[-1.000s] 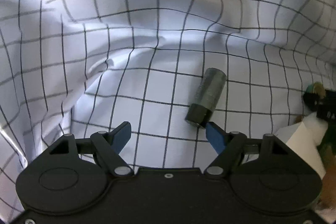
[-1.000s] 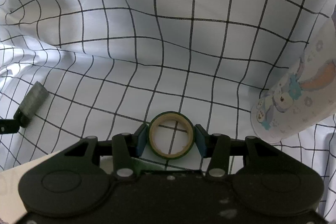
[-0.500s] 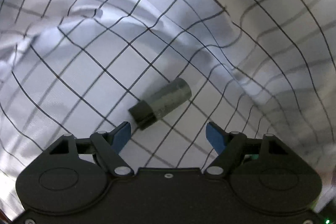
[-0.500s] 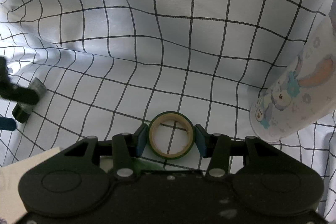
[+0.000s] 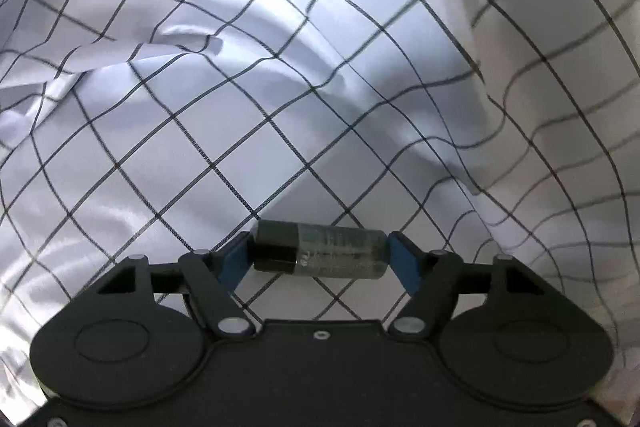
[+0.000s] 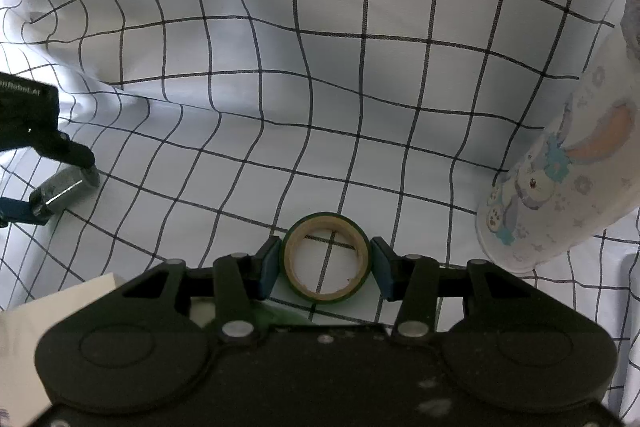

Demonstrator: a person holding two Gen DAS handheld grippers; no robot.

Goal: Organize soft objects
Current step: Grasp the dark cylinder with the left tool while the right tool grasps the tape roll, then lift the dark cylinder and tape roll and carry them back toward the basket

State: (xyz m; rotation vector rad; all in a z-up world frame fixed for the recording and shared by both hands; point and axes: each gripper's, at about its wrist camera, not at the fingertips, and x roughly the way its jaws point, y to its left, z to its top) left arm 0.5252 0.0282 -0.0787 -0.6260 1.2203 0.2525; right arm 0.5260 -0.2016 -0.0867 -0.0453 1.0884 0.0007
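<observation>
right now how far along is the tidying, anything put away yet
Nothing looks put away yet. In hand: the left gripper, jaws just closing, spans the grey cylinder end to end; the right gripper is shut on the tape roll. Left: both need placing; the printed tube lies on the checked cloth.

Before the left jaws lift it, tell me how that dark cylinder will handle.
The dark cylinder looks rigid, so it probably won't squash. It is pinched end to end, with the jaws just closing on it; held that way it may pivot or slip. Set back on the rumpled checked cloth, its round body would likely roll.
</observation>
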